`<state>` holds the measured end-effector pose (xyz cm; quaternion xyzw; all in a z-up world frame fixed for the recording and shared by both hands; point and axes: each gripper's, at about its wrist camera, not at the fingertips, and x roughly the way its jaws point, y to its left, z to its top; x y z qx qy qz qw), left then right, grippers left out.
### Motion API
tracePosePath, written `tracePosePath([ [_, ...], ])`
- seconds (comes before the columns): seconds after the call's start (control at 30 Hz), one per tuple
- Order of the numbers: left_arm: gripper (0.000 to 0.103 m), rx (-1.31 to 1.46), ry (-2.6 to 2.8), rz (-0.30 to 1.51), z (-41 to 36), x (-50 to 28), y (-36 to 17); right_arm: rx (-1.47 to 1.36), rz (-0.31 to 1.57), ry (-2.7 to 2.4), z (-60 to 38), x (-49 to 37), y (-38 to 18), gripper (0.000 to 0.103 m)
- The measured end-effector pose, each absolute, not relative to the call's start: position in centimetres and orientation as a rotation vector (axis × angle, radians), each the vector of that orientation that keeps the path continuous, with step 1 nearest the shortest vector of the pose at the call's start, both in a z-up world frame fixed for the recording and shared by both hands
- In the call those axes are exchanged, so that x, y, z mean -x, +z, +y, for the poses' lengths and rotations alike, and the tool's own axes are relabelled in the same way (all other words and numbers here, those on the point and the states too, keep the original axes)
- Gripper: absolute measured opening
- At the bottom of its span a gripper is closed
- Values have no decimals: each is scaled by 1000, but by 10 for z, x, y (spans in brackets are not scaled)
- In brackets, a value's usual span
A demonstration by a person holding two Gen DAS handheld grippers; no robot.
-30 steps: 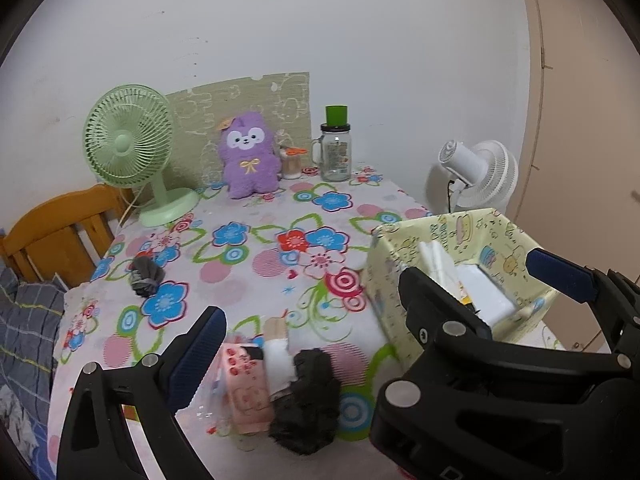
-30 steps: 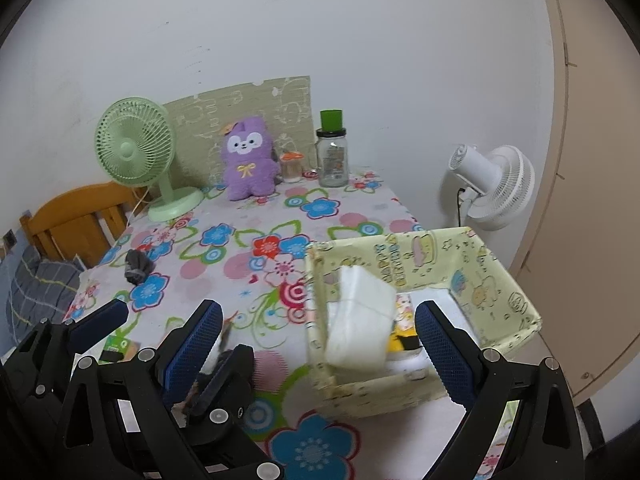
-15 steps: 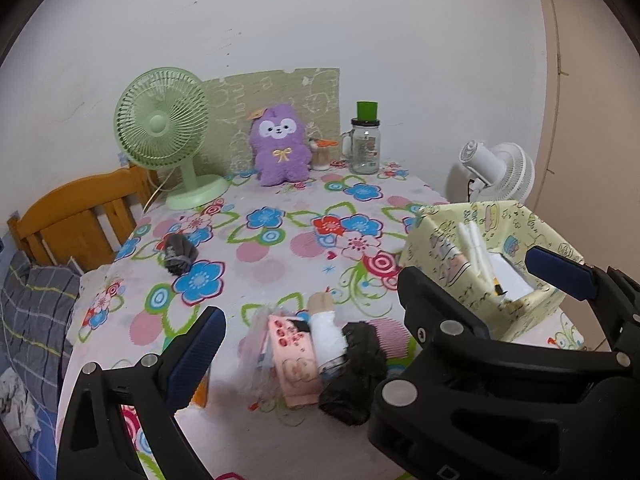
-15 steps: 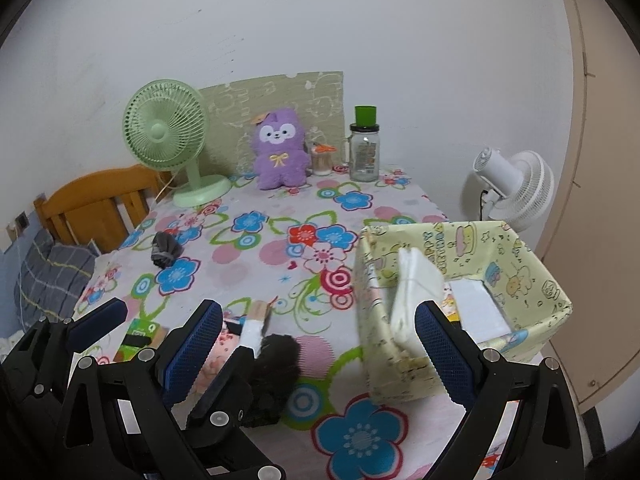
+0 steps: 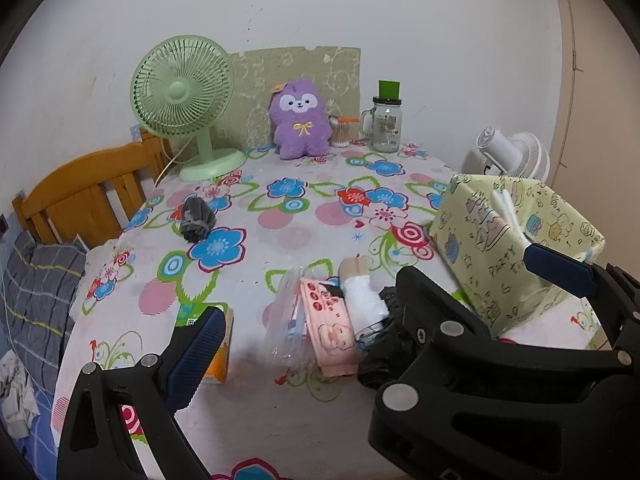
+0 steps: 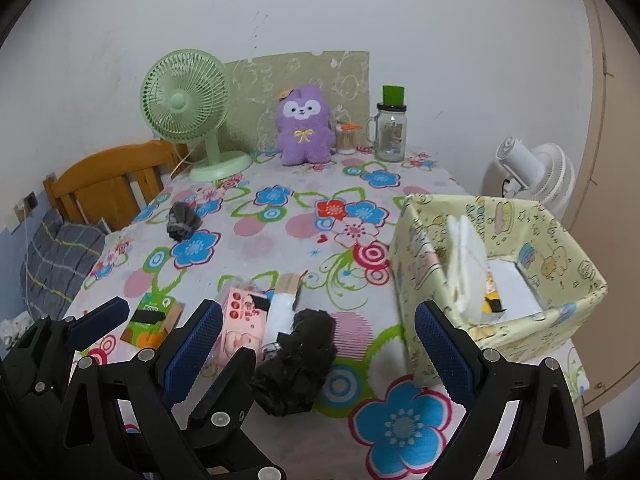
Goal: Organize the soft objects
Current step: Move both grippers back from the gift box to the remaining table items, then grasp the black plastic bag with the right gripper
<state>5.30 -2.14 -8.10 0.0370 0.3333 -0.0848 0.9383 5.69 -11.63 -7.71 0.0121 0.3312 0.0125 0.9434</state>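
yellow fabric box [image 5: 500,256], lettering illegible

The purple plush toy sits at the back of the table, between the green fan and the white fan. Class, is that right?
Not quite. The purple plush toy sits between the green fan and the glass jar; the white fan stands off the table. The right wrist view shows it.
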Motion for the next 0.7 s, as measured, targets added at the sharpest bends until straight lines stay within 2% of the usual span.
tracePosePath([
  [0.27,100,-69,-183,715,-13,-61,-99,-22,708,37,-106,-66,-98,97],
  [0.7,100,-59,-178,787,-10,-80,-125,-59,833,28,-108,-92,-130,75],
])
